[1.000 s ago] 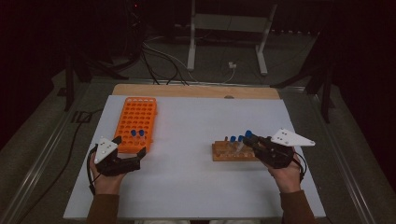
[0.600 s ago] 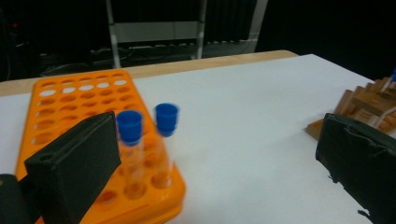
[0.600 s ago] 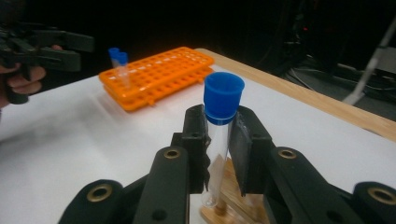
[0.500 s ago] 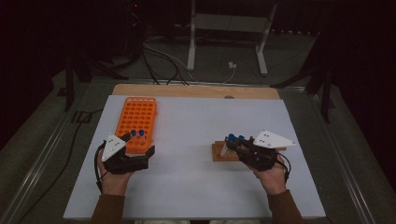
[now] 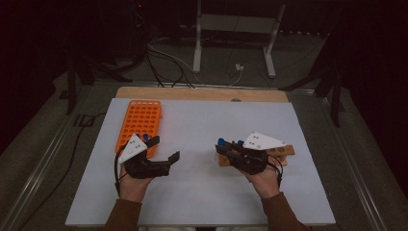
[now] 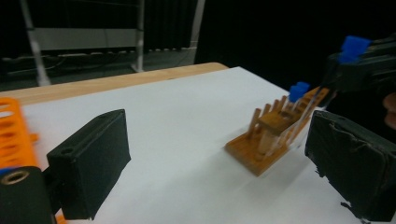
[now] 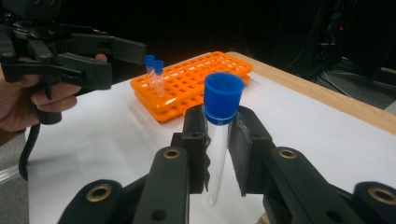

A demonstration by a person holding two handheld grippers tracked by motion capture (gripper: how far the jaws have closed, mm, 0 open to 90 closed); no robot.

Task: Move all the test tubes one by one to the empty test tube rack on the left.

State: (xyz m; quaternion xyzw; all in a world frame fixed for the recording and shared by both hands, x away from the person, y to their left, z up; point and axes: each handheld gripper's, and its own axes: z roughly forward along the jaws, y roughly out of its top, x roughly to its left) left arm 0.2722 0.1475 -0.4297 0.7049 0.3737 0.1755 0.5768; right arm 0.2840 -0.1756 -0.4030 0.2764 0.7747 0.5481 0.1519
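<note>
My right gripper [image 7: 218, 140] is shut on a clear tube with a blue cap [image 7: 223, 95], held upright above the white sheet. In the high view this right gripper [image 5: 223, 149] sits just left of the wooden rack [image 5: 281, 153]. That wooden rack [image 6: 268, 140] still carries a blue-capped tube [image 6: 296, 92]. My left gripper [image 5: 163, 149] hovers right of the orange rack [image 5: 139, 120]. Its jaws stand wide apart and have just been closing a little, with nothing between them. The left gripper [image 6: 219, 163] faces the wooden rack. Two blue-capped tubes [image 7: 154, 65] stand in the orange rack [image 7: 196, 77].
A white sheet [image 5: 202, 192] covers the table, with a wooden strip [image 5: 202, 94] along its far edge. Cables and a metal stand [image 5: 235, 29] lie on the dark floor beyond. Each gripper trails a black cable near the wrist.
Both hands have drawn toward the middle of the sheet. The right gripper carried the tube leftward off the wooden rack's end; the left gripper moved right and rose a little.
</note>
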